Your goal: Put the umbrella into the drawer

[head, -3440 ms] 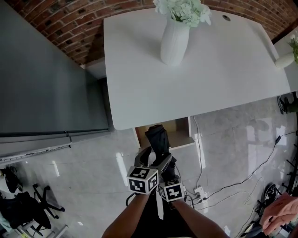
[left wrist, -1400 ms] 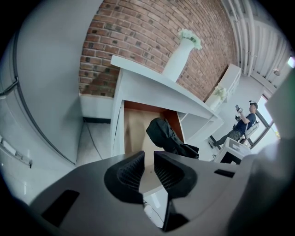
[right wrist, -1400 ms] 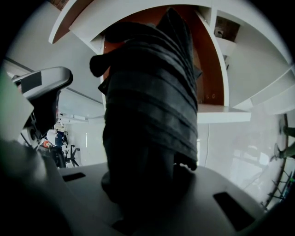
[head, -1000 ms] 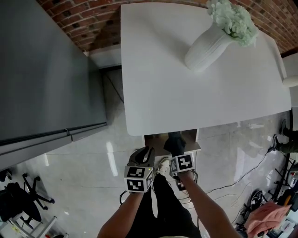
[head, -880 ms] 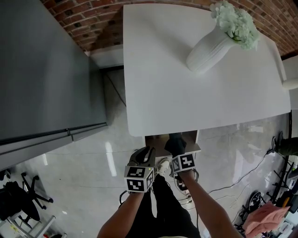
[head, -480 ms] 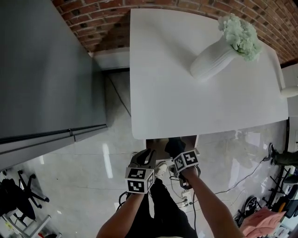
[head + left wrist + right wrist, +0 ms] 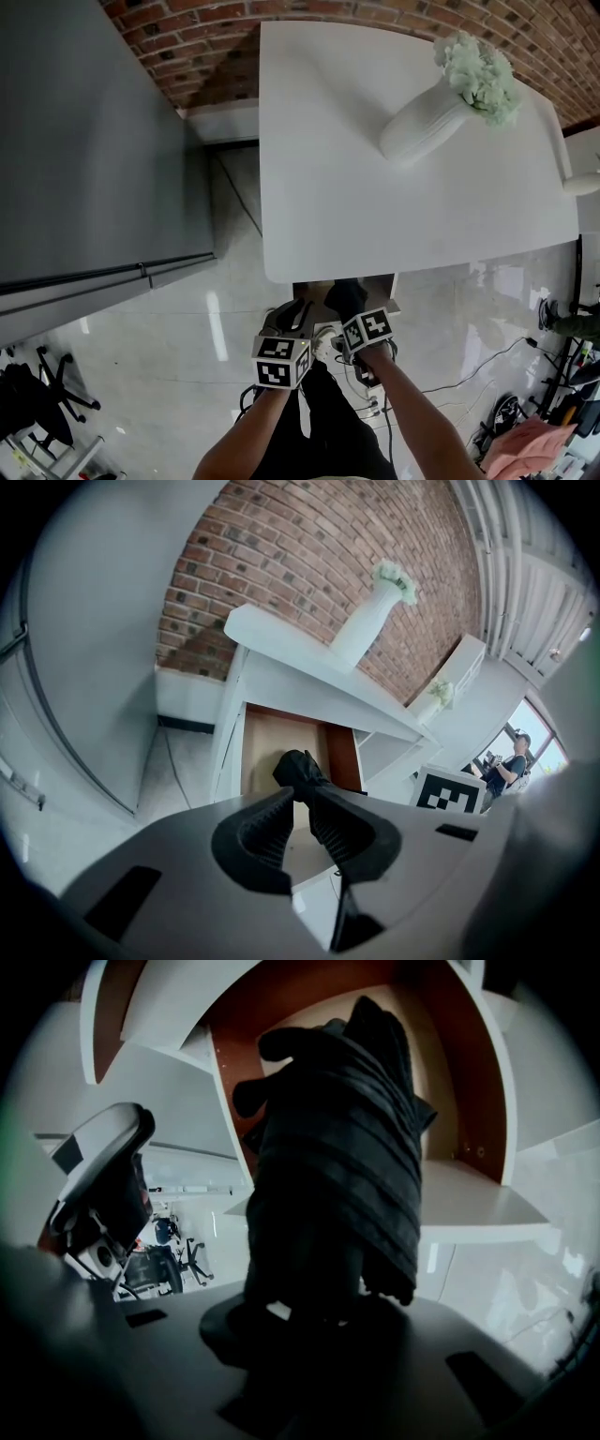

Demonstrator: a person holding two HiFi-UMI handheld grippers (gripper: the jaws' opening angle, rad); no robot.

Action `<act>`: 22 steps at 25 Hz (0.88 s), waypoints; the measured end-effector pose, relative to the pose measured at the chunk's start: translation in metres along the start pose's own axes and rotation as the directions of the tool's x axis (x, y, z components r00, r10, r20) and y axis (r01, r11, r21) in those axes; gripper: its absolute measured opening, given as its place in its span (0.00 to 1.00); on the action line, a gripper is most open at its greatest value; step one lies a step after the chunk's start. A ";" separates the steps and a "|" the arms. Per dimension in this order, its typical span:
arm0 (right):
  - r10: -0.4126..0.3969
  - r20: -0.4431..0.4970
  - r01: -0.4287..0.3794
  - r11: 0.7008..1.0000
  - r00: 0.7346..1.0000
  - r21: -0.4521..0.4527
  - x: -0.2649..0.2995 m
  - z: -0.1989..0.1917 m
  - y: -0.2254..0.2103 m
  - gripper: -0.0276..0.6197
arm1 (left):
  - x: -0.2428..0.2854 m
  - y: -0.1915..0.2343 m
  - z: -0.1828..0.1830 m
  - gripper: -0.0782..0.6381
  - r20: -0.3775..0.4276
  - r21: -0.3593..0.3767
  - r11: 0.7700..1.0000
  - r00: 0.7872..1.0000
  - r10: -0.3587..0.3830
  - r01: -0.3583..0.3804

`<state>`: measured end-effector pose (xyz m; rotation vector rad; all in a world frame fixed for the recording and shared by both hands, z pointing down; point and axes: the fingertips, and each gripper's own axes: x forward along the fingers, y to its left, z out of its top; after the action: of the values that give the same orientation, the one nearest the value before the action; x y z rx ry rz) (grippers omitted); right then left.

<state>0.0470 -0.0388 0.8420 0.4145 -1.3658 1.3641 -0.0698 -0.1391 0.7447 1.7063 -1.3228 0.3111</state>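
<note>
The black folded umbrella (image 7: 345, 292) leans inside the open brown drawer (image 7: 312, 292) under the white table's front edge. In the right gripper view the umbrella (image 7: 337, 1166) fills the middle, its far end in the drawer (image 7: 473, 1082). My right gripper (image 7: 350, 312) (image 7: 309, 1321) sits at its near end. Its jaws are opening with that end between them, and a pale sliver shows beside one jaw. My left gripper (image 7: 292, 311) (image 7: 300, 799) hovers left of it, empty, its jaws a narrow slit apart. The umbrella (image 7: 298, 766) is beyond them.
A white table (image 7: 375, 187) carries a white vase (image 7: 422, 127) of pale flowers. A large grey cabinet (image 7: 84, 141) stands at the left against the brick wall. Cables (image 7: 450, 375) trail on the glossy floor at the right. My legs (image 7: 328, 422) are below the grippers.
Since the oldest frame the umbrella has gone from in front of the drawer into it. Over the last second the right gripper has drawn back slightly; the left has stayed put.
</note>
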 end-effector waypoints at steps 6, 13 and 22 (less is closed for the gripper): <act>-0.040 -0.017 0.039 0.998 0.999 -0.046 -0.001 -0.008 0.000 0.21 | 0.000 -0.007 -0.004 0.20 -0.014 0.000 1.000 1.000 -0.012 0.012; -0.140 0.027 0.142 0.985 0.990 -0.094 -0.012 -0.014 -0.007 0.25 | -0.001 -0.032 0.007 0.20 0.006 0.016 0.999 0.999 -0.049 0.049; -0.217 0.049 0.222 0.961 0.975 -0.165 -0.025 -0.024 -0.004 0.28 | -0.008 -0.038 -0.001 0.20 -0.016 0.043 0.998 0.999 -0.044 0.045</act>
<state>0.0694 -0.0298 0.8165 0.4591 -1.4037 1.0548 -0.0395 -0.1334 0.7204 1.7634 -1.2736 0.3280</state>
